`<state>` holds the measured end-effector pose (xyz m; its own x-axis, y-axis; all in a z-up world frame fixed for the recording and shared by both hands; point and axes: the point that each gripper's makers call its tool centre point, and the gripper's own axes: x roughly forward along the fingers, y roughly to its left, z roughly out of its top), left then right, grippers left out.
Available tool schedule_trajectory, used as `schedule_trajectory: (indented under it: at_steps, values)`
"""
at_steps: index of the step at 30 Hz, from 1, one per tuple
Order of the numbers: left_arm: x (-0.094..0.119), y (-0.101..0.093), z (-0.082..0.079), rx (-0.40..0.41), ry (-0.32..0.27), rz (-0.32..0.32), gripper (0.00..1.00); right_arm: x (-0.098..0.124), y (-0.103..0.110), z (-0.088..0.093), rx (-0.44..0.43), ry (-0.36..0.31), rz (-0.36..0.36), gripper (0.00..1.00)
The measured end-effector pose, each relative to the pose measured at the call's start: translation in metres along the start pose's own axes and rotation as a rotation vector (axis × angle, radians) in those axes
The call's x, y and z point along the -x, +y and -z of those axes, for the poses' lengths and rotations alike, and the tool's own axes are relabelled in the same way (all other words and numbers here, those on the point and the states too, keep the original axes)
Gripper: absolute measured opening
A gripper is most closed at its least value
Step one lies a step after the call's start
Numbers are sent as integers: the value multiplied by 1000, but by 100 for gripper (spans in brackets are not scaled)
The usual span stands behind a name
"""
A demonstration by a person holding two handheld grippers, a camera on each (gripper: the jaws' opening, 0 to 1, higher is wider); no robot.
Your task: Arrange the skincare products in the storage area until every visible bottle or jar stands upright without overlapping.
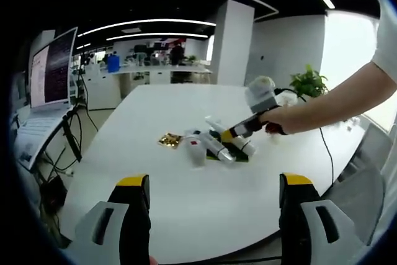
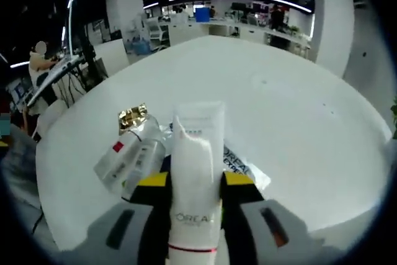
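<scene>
A small pile of skincare products (image 1: 218,146) lies near the middle of the white table (image 1: 186,203). My right gripper (image 2: 196,181) is shut on a white L'Oréal tube (image 2: 196,153), which runs lengthwise between the yellow-tipped jaws. To its left lies a white tube with a red label (image 2: 121,159), and beyond that a gold sachet (image 2: 132,116). A flat clear pack with dark print (image 2: 239,164) lies under the tubes. In the left gripper view the right gripper (image 1: 229,134) reaches into the pile from the right. My left gripper (image 1: 214,212) hangs open over the near table edge, well short of the pile.
A person's bare arm (image 1: 335,100) stretches in from the right. A black cable (image 1: 327,153) trails over the table's right side. A screen on a stand (image 1: 53,66) is off the table to the left, and a potted plant (image 1: 308,82) behind it. A person (image 2: 40,60) sits far left.
</scene>
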<state>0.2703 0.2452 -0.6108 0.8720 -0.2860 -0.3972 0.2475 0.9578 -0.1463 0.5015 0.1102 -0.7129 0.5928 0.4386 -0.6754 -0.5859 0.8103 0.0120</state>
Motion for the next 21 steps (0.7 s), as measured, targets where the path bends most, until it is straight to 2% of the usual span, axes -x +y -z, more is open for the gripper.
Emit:
schedule_trajectory:
  at_steps: [15, 21]
  values:
    - [1, -4, -2, -7, -13, 12, 84, 35, 5, 4, 1, -60, -26, 30]
    - [1, -5, -2, -18, -15, 13, 84, 51, 5, 13, -1, -79, -36, 30]
